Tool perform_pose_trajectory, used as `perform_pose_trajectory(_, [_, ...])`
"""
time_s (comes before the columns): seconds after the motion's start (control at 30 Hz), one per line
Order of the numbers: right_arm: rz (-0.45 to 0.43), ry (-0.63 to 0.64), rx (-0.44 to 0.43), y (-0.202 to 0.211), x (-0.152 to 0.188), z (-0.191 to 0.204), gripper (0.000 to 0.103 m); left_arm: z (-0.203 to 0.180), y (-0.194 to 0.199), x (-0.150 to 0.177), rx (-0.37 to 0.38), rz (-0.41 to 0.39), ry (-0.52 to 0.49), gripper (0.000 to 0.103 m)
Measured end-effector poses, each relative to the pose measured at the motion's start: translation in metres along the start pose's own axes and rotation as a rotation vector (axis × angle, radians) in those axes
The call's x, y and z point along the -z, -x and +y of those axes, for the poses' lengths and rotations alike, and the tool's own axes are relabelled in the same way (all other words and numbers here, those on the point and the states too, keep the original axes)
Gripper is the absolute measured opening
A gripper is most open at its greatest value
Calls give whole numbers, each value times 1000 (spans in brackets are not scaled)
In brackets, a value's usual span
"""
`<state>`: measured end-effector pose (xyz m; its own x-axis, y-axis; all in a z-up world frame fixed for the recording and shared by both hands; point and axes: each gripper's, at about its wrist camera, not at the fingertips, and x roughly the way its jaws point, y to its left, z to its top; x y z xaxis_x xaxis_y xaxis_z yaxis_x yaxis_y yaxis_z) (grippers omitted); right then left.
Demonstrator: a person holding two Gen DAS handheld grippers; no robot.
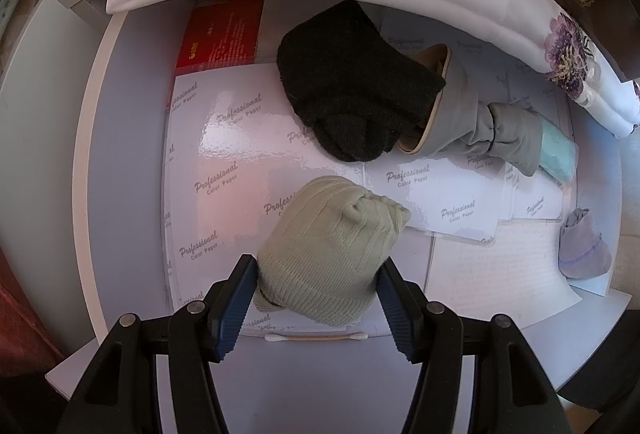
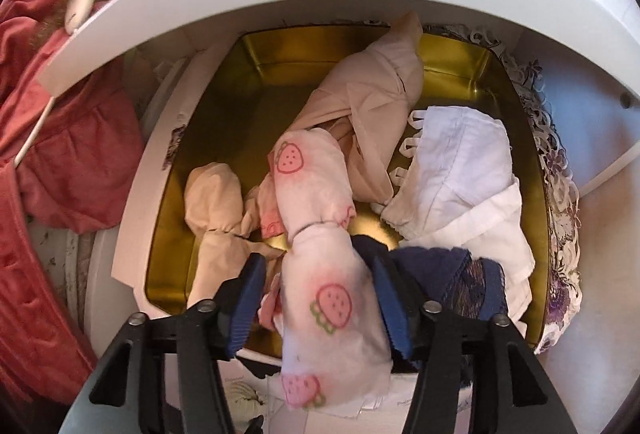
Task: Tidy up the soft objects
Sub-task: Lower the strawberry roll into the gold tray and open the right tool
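Between the left gripper's (image 1: 316, 280) blue pads sits a pale green ribbed knit bundle (image 1: 330, 250), clamped above the glossy white paper sheets (image 1: 240, 137). Ahead of the right gripper (image 2: 320, 298), which pinches a white strawberry-print sock roll (image 2: 320, 234), lies the gold tin (image 2: 280, 57), likely its destination.

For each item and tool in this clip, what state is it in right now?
left tool: shut on green knit sock bundle
right tool: shut on strawberry-print sock bundle, over the gold tin
black sock bundle: resting, ungripped
grey sock bundle: tied, lying flat
white cloth: crumpled in the tin
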<state>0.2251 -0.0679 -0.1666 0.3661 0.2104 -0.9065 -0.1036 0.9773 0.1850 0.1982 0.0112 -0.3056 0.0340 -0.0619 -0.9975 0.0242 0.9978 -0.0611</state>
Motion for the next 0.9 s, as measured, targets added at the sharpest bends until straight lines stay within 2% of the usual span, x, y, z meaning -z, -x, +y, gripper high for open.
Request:
perform_pose_trajectory(0.13, [-21,4,-5,15,9,0,63,0,0,1,-3,-1,-6,61])
perform_pose_trajectory(0.6, [-78,76,46,49,36,0,64,0,-1,5,-8,0,-14,61])
perform_pose_trajectory(0.9, [-126,176,93,75,67,1,66,0,0,5,-8,-2,-14,61])
